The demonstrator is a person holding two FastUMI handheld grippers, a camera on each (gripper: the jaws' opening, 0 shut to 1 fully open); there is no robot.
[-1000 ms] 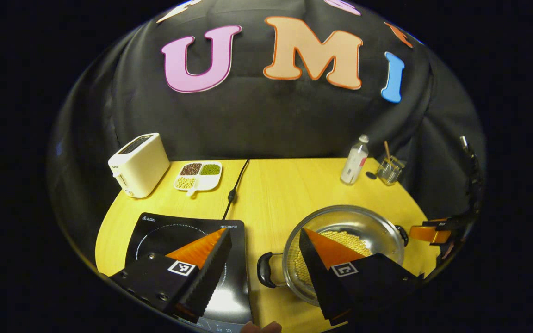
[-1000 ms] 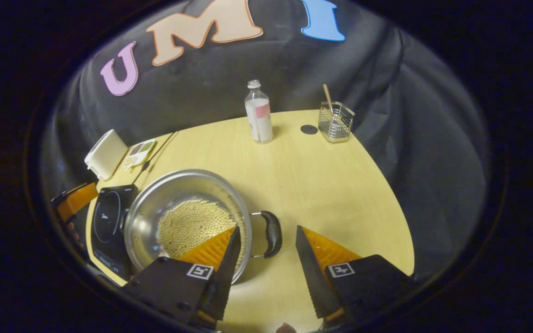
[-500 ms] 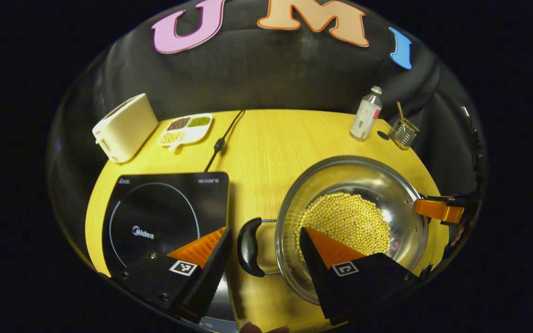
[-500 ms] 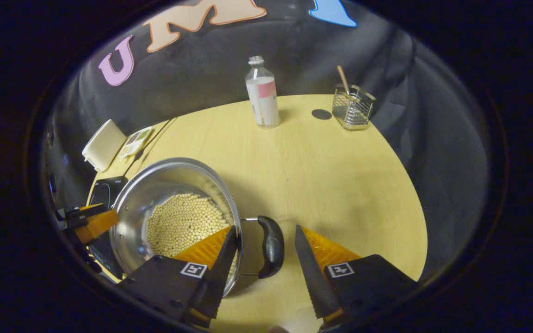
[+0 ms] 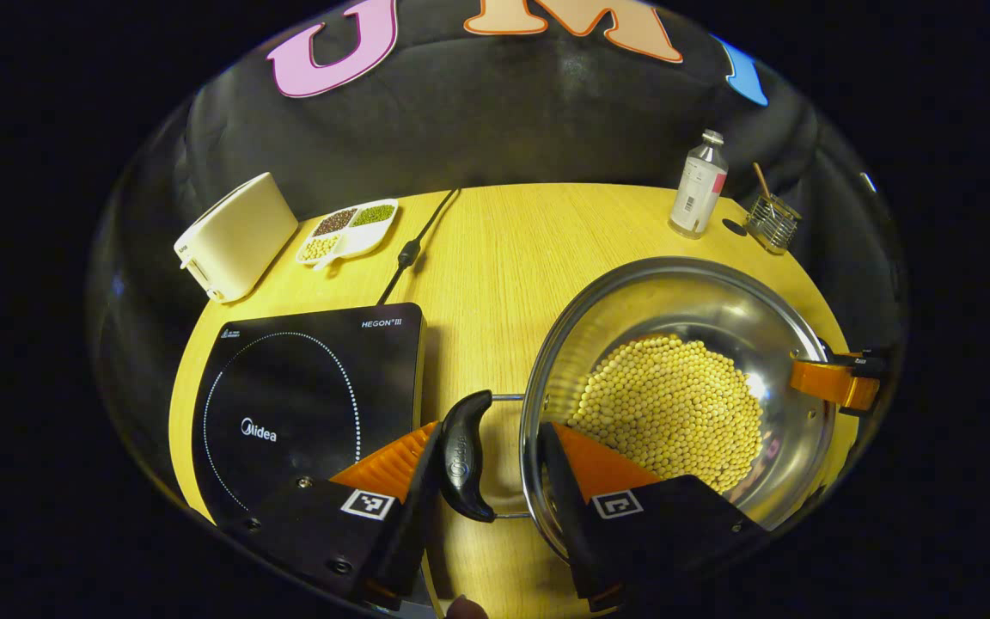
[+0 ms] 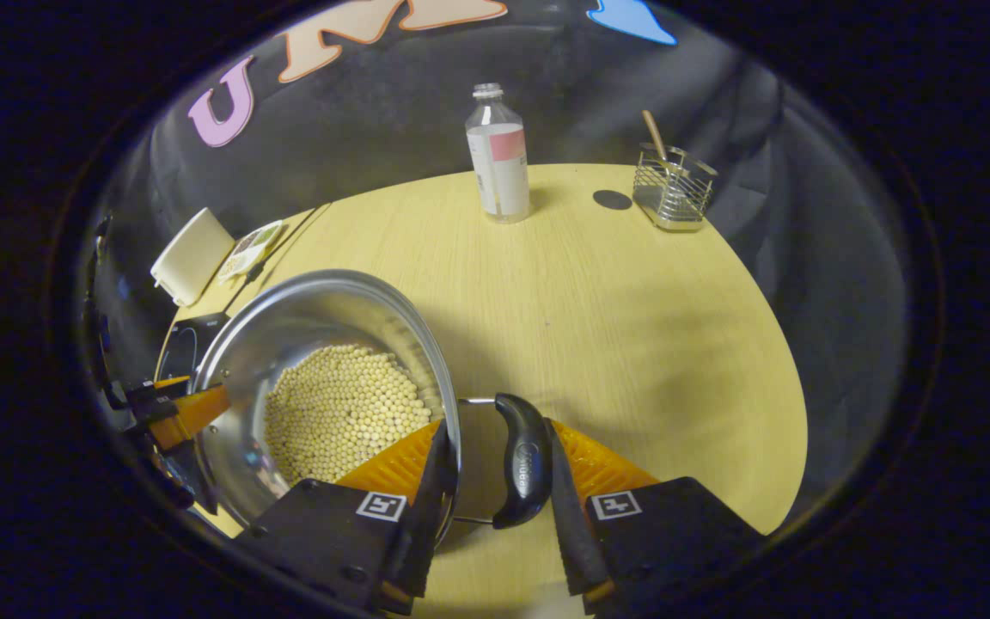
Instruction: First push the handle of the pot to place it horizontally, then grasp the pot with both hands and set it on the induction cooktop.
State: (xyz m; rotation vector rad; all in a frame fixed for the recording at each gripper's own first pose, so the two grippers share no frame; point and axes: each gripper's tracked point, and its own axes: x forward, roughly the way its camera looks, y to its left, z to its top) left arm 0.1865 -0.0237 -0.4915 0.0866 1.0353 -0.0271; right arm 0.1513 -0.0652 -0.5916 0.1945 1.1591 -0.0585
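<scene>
Pot [image 5: 675, 344] w/ yellow beans [image 5: 675, 408] sits on the worktop [image 5: 495, 258] just right of the induction cooktop [image 5: 306, 387], not on it. Left tongs [image 5: 486, 503] are narrow, straddling the pot's black handle [image 5: 463, 456] on the cooktop side: one finger touches it, the other is over the pot rim, can't tell if both press. Right tongs [image 6: 495, 499] are narrow too, around the opposite handle [image 6: 522, 460], same deal, grip unclear. Behind the pot by the wall: bottle [image 6: 499, 155], wire holder [image 6: 674, 187]. Behind the cooktop: toaster [image 5: 233, 236], snack tray [image 5: 349, 230]
</scene>
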